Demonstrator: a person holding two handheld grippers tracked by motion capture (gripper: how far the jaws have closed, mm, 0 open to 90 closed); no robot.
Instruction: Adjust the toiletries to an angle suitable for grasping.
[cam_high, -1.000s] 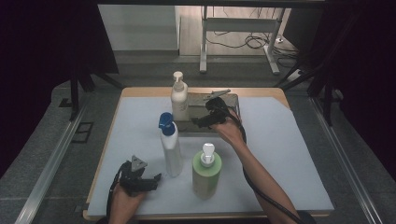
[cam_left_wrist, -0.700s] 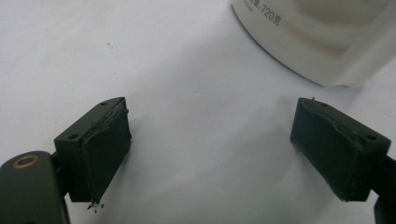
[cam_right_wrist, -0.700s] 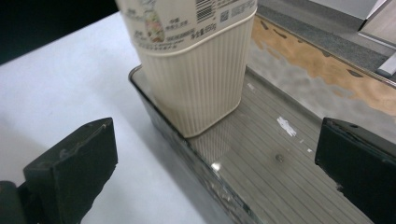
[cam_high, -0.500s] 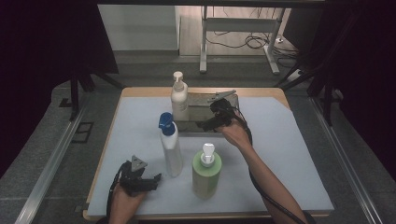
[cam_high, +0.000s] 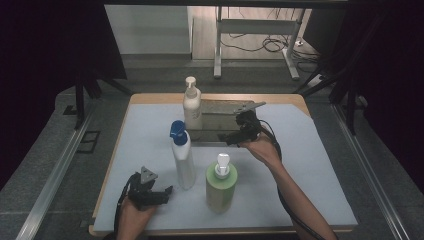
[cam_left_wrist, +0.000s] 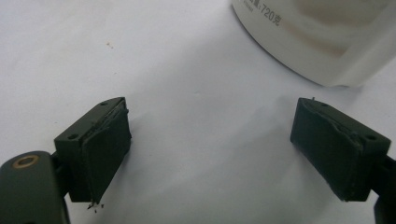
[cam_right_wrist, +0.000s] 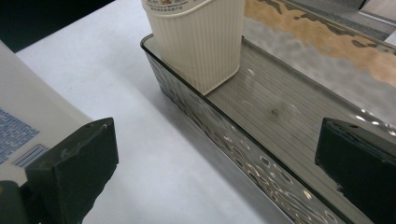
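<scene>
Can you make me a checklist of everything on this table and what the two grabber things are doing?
Surface: white sheet over a wooden table.
Job's things: cream ribbed pump bottle standing in the clear shallow plastic tray; white bottle with blue cap and green round pump bottle standing on the sheet.
Clutter: nothing seen.
Grippers: left gripper open, low over the sheet beside the white bottle; right gripper open, astride the tray's near wall.
Cables: black cable along the right forearm.
Surroundings: grey floor, metal table legs, loose floor cables behind.
</scene>
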